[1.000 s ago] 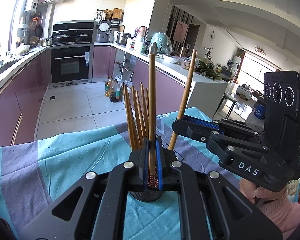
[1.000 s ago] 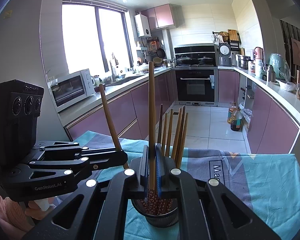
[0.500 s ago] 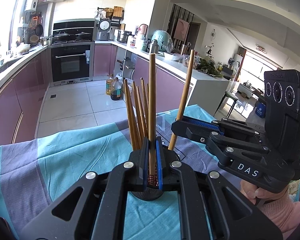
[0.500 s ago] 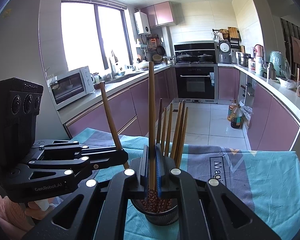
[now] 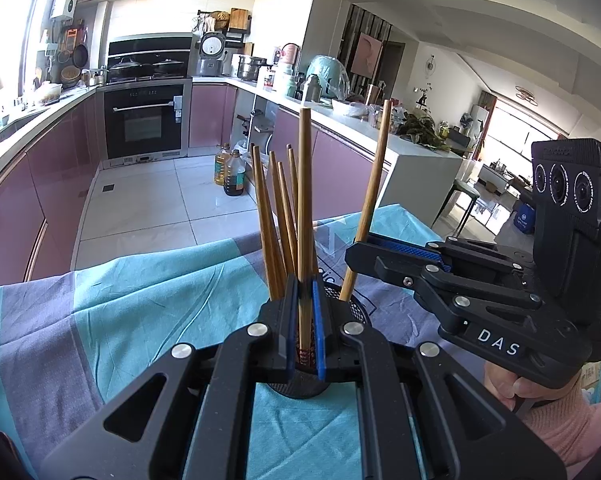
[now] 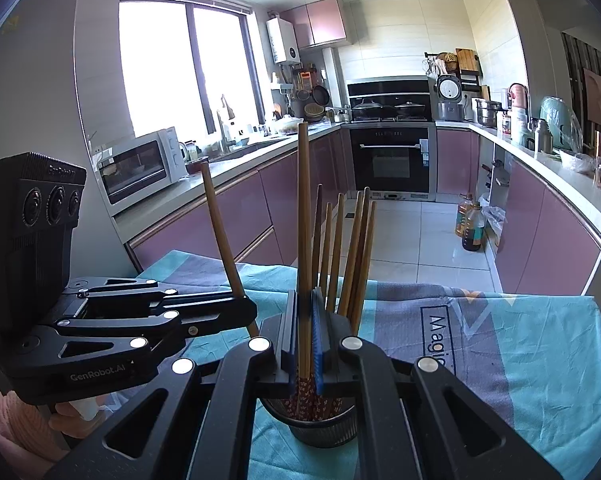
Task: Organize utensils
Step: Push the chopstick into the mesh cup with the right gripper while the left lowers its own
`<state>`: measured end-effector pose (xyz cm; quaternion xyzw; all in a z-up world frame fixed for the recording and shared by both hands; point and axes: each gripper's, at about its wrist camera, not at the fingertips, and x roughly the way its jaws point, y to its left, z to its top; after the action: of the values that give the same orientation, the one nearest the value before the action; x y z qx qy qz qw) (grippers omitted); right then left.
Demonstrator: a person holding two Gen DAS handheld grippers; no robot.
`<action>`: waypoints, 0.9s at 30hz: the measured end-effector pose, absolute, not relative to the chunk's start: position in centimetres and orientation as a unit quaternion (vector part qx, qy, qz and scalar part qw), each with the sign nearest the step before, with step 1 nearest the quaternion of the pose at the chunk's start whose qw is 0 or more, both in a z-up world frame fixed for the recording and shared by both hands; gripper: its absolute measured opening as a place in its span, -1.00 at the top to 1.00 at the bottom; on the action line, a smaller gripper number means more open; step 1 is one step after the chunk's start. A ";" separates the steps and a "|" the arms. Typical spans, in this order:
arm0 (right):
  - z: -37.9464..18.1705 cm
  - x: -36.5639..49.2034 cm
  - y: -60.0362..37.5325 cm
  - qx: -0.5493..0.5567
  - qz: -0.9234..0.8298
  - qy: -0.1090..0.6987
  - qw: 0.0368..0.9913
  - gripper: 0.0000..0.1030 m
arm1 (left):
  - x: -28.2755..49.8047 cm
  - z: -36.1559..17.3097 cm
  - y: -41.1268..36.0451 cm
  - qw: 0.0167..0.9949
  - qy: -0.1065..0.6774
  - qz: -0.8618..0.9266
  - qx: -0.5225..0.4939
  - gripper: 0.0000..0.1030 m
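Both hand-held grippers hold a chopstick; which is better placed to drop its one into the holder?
Probably right. The right hand-held gripper's upright chopstick has its patterned tip inside the holder; the left hand-held gripper's leaning chopstick has its tip hidden.

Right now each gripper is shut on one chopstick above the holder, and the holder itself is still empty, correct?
Not empty. The right wrist view shows several chopsticks already standing in the holder. The left gripper and right gripper are each shut on one chopstick above it.
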<state>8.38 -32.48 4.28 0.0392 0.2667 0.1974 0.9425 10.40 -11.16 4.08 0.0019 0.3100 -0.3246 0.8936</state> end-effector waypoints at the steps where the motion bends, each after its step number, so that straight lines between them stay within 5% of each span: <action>1: 4.2 8.4 -32.4 0.039 0.198 0.267 0.942 0.89 | 10.5 4.0 -11.1 0.894 0.311 -0.324 0.002 0.85; 27: 2.7 9.4 -31.9 0.040 0.196 0.286 0.937 0.89 | 12.2 2.9 -12.3 0.896 0.317 -0.311 0.006 0.85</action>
<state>9.39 -31.89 2.71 0.0395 0.2860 0.1963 0.9371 12.17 -12.30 2.93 0.0055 0.3167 -0.3115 0.8959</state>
